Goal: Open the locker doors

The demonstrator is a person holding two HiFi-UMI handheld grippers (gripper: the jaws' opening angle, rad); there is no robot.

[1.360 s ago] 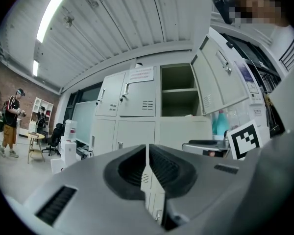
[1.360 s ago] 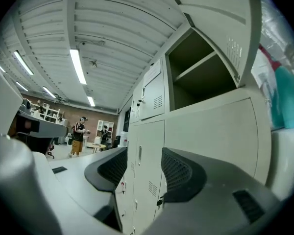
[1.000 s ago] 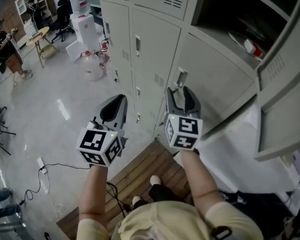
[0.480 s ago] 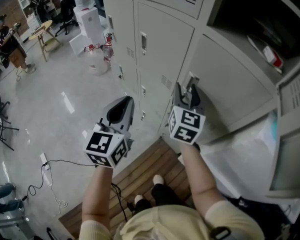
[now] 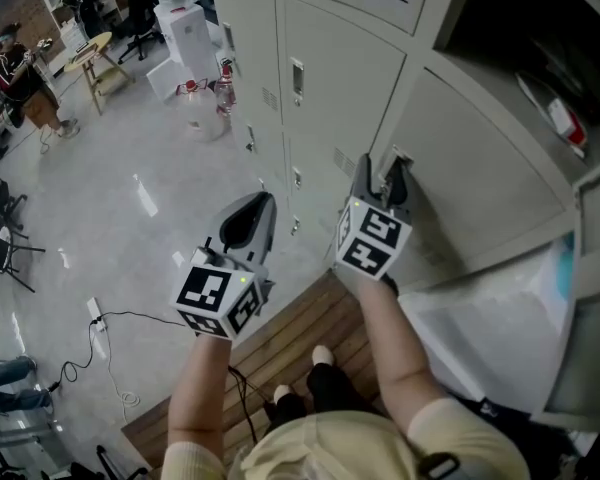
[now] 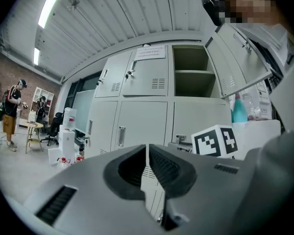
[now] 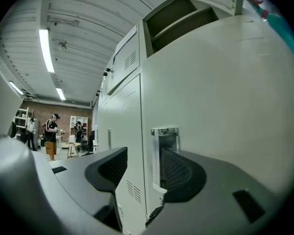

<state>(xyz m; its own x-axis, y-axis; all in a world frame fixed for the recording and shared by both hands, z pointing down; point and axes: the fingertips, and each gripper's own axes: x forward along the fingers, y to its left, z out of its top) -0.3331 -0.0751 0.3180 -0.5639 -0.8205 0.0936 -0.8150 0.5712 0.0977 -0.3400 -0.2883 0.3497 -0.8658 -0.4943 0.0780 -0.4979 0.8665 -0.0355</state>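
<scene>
A bank of pale grey lockers (image 5: 330, 78) stands in front of me. My right gripper (image 5: 381, 182) is open at the chrome handle (image 5: 394, 165) of a middle locker door (image 5: 480, 183). In the right gripper view the handle (image 7: 164, 151) and the door's edge lie between the two spread jaws of that gripper (image 7: 144, 166); the right jaw overlaps the handle's recess. My left gripper (image 5: 248, 218) is shut on nothing and hangs clear of the lockers to the left; its jaws meet in the left gripper view (image 6: 147, 156). An upper locker (image 6: 190, 76) stands open.
An open grey door (image 5: 592, 268) juts out at the right, with a teal bottle (image 6: 237, 110) near it. I stand on a wooden platform (image 5: 280, 353). A cable (image 5: 110, 323) runs over the floor. Water jugs (image 5: 205, 113), a round table (image 5: 95, 53) and people are far left.
My right gripper has moved forward to the door handle, which now lies between its jaws. The left gripper has stayed shut and has hardly moved.
</scene>
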